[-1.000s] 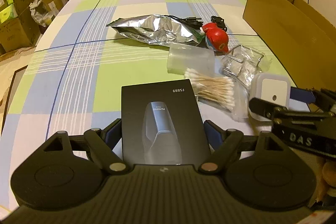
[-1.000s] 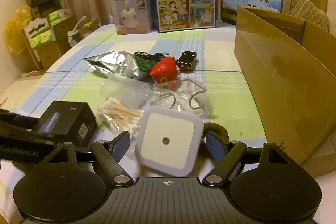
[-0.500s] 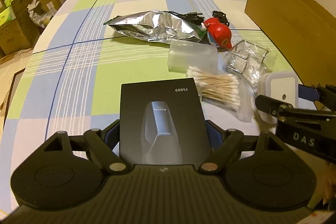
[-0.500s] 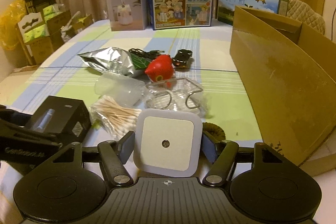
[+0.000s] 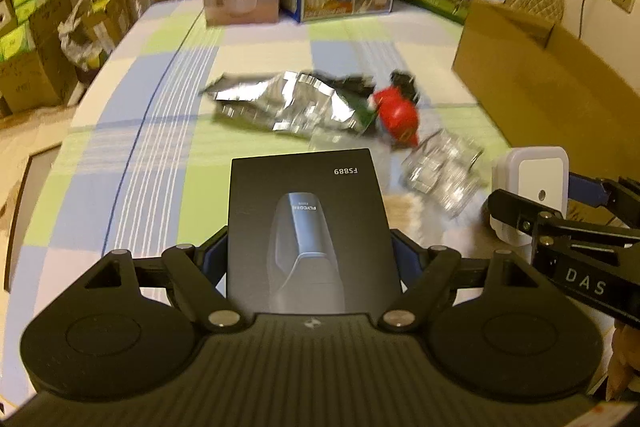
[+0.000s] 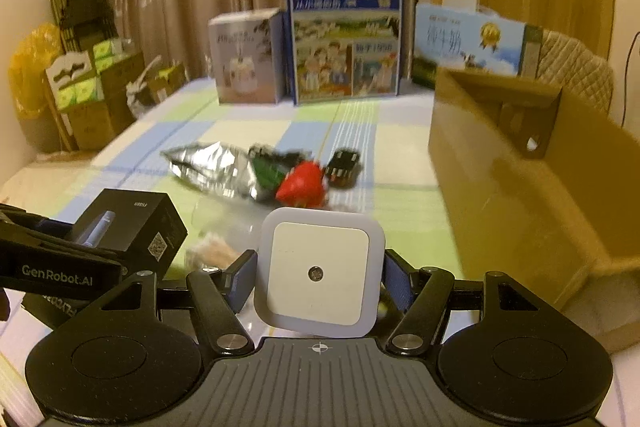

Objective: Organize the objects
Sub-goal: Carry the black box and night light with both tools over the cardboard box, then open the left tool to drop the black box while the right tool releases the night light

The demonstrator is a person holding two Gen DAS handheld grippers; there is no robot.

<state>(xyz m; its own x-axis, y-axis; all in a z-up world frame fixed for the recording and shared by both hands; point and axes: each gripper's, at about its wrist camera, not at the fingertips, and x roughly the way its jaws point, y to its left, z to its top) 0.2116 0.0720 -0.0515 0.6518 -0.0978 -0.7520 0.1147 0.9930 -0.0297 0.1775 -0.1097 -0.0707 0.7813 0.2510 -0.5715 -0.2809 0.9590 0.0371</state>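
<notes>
My left gripper (image 5: 310,255) is shut on a black shaver box (image 5: 308,223) marked FS889, held above the checked tablecloth (image 5: 168,147). That black box (image 6: 132,227) also shows at the left of the right wrist view. My right gripper (image 6: 318,277) is shut on a white square night light (image 6: 320,273), lifted off the table; the same night light (image 5: 534,183) appears at the right of the left wrist view. On the table behind lie a silver foil bag (image 5: 280,103), a red toy (image 5: 396,115), a clear plastic holder (image 5: 444,171) and cotton swabs (image 5: 404,211).
An open cardboard box (image 6: 532,179) stands along the table's right side. A humidifier box (image 6: 248,63) and milk cartons (image 6: 344,35) line the far edge. A small black item (image 6: 342,167) lies behind the red toy. Stacked boxes (image 5: 28,43) sit on the floor at left.
Both grippers have risen from the table with their loads. The right gripper closed fully on the night light and lifted it. The views tilt up and are blurred by motion.
</notes>
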